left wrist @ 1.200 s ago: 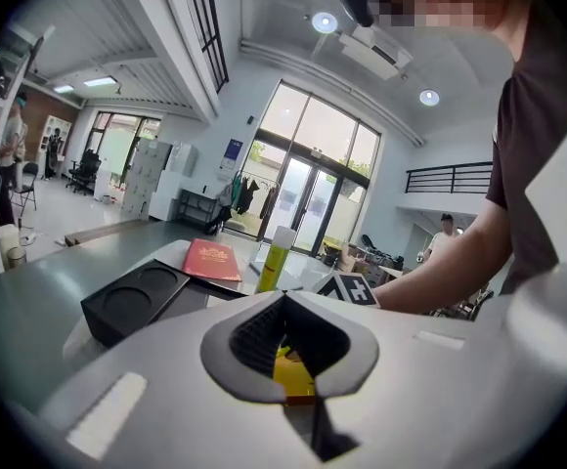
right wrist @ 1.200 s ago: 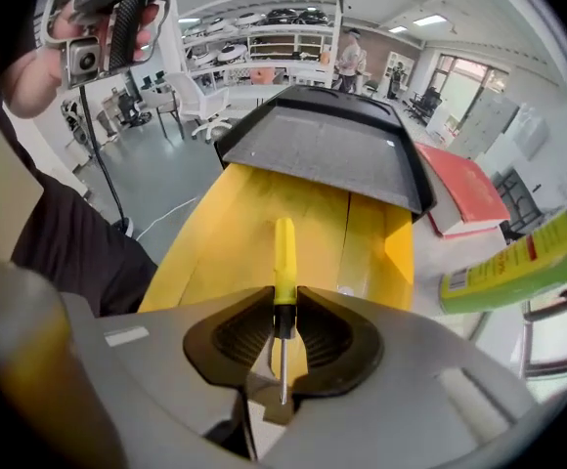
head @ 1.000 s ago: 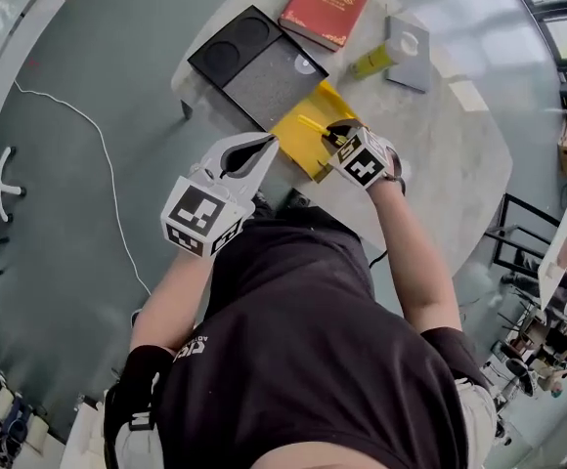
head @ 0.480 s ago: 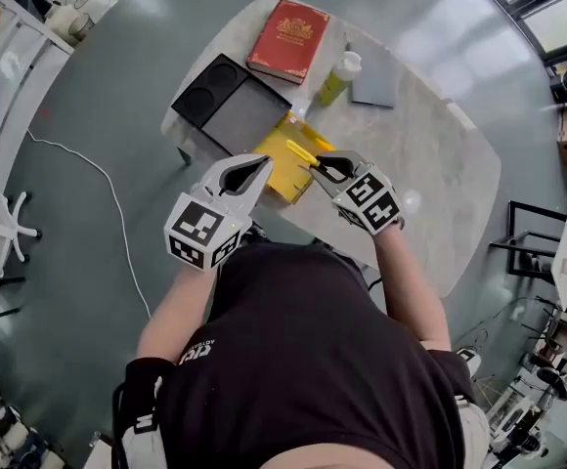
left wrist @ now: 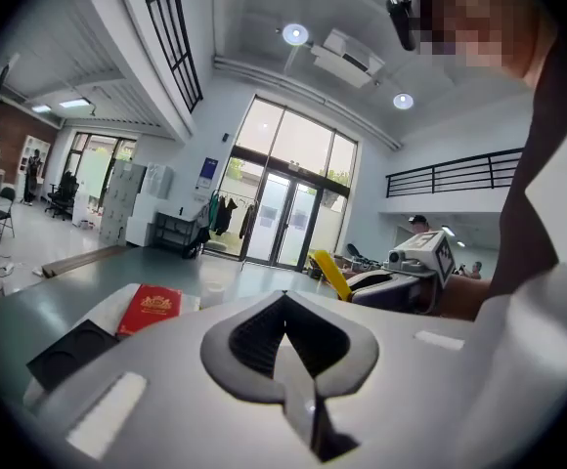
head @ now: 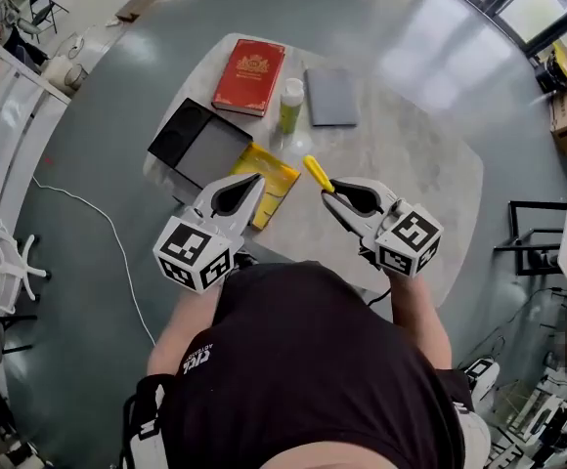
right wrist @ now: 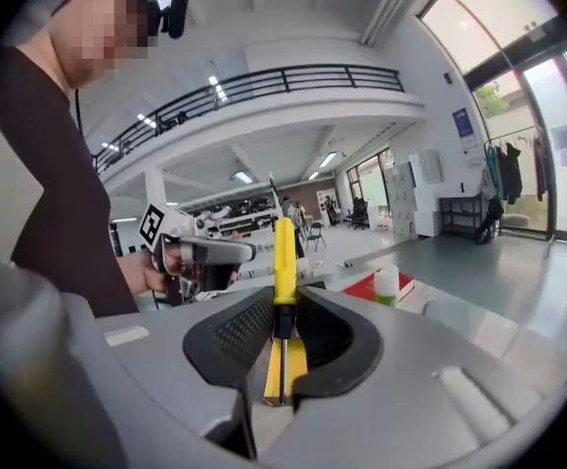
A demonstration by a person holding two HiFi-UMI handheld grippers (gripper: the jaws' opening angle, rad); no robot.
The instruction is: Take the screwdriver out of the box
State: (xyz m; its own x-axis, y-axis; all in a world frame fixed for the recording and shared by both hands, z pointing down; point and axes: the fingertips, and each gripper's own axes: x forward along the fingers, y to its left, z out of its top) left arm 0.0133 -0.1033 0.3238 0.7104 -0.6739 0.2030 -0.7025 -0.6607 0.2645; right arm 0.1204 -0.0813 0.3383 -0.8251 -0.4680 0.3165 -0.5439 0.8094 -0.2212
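Note:
My right gripper [head: 328,192] [right wrist: 283,303] is shut on a yellow-handled screwdriver [head: 317,173] [right wrist: 283,247], which hangs in the air above the pale table [head: 411,174]. Its handle sticks out past the fingertips and its metal shaft runs back between the jaws. The open yellow box [head: 264,190] [right wrist: 286,367] lies near the table's front edge, below and left of the screwdriver. My left gripper [head: 254,181] [left wrist: 285,299] hovers over the box's near end with its jaws together and nothing held. In the left gripper view the screwdriver [left wrist: 330,274] shows to the right.
A black tray [head: 194,143] [left wrist: 68,355] sits left of the box. Behind lie a red book [head: 249,69] [left wrist: 149,308], a yellow-green bottle [head: 291,104] [right wrist: 387,283] and a grey pad [head: 332,96]. Grey floor surrounds the table.
My right gripper has lifted the screwdriver up out of the yellow box, moved right and tipped towards level. The left gripper has also risen, still shut.

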